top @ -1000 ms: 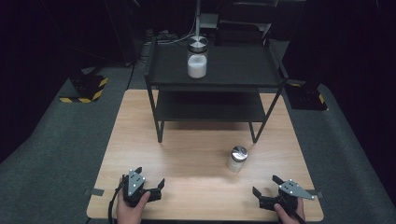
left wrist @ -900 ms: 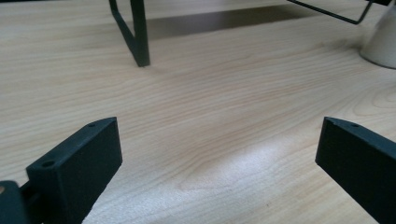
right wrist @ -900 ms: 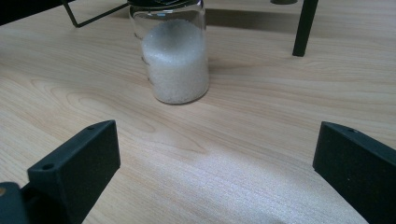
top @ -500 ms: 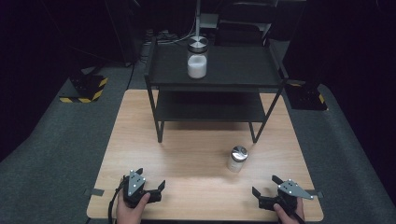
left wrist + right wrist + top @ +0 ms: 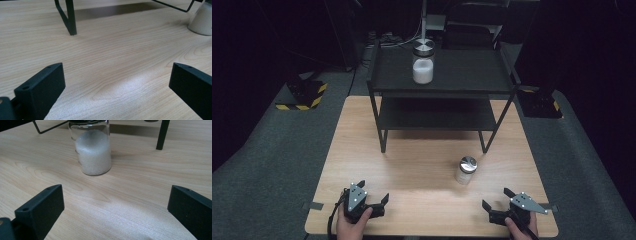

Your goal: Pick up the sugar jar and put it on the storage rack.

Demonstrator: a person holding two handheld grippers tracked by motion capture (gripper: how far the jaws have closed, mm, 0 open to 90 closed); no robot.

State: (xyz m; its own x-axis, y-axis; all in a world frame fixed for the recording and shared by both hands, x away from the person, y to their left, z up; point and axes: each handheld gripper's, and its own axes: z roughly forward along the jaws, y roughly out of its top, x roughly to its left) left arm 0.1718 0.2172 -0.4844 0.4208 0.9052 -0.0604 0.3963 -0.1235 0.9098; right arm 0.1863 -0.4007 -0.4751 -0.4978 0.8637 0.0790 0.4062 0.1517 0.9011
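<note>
While both hands rested at the near edge: nothing was gripped, and the work in hand looked like a reach for the nearer jar.

Left gripper (image 5: 371, 201): sat low at the near left of the tabletop (image 5: 412, 165); its fingers (image 5: 42, 87) stood wide apart with bare wood between them.

Right gripper (image 5: 498, 204): sat at the near right; its fingers (image 5: 41, 210) were likewise spread wide and held nothing.

Jar on the tabletop (image 5: 465, 171): stood upright, right of centre, just in front of the shelf's right front leg; clear glass with a metal lid, partly filled with white grains.

Jar's axis: vertical, so a level side-on grasp around the body seemed the fitting one.

Direction from the right fingers: ahead and a little to the left, as the right gripper view placed the jar (image 5: 92, 147) up and left of the gap.

Direction from the left fingers: far off to the right, with its base (image 5: 202, 22) at the upper right corner of the left gripper view.

Nearer hand: the right, clearly.

Shelf (image 5: 437, 95): black, two-tiered, at the far side of the tabletop.

Second jar (image 5: 423, 62): stood upright on the top tier, well apart from both hands.
</note>
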